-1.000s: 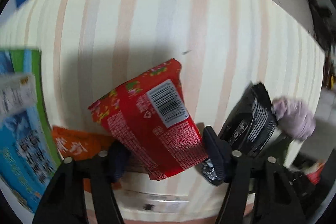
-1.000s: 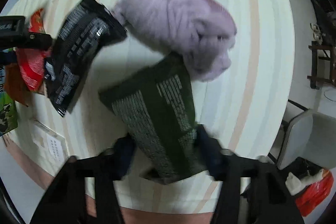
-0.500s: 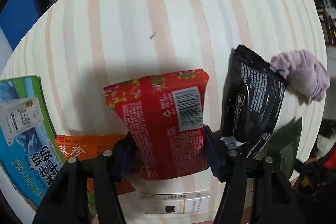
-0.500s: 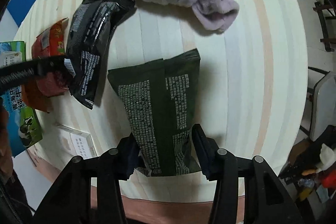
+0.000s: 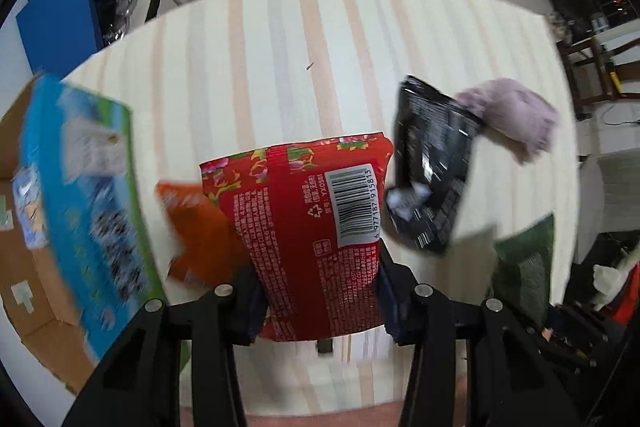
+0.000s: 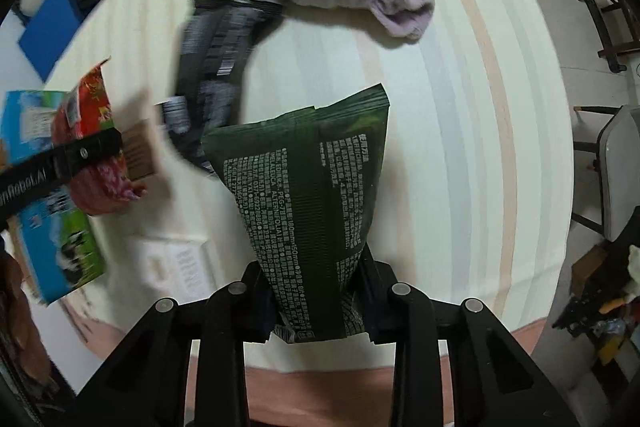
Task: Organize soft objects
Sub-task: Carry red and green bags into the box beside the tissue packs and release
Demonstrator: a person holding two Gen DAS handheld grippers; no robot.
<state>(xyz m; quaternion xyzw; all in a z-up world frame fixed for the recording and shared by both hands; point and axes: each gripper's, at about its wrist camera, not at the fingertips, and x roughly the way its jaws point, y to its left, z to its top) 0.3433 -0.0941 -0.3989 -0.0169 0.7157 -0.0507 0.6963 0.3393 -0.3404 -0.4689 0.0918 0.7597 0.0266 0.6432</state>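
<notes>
Left gripper [image 5: 318, 297]: jaws just closing, now clamped on glossy red plastic snack pouch with barcode label [image 5: 316, 223]; pads pinching its lower end, pouch sticking out ahead of the fingers.
Right gripper [image 6: 316, 297]: jaws just closing too, now clamped on dark green foil pouch with white print [image 6: 316, 195]; grip at lower end, same way.
Change: a second ago both pouches lay between open fingers; now both pinched and, judging by the smaller-looking striped tabletop [image 5: 280, 67], lifted clear.
Left of left claw: orange snack packet [image 5: 196, 227] just beside and partly behind red pouch; further left, blue-green printed carton [image 5: 80, 187], with brown cardboard box [image 5: 24, 267] at the far edge.
Right of left claw: black foil pouch [image 5: 434, 167] lying ahead and to the right, lilac knitted cloth bundle [image 5: 516, 115] touching its far corner.
Ahead of right claw: same black pouch ahead-left, lilac bundle well ahead.
Meaning: two soft items secured at once; likely next step is carrying them to the cardboard box, destination unconfirmed.
Left to do: orange packet, black pouch, lilac bundle not yet collected.
Risk: end-pinch on slack pouches, may swing or slip in transit.
</notes>
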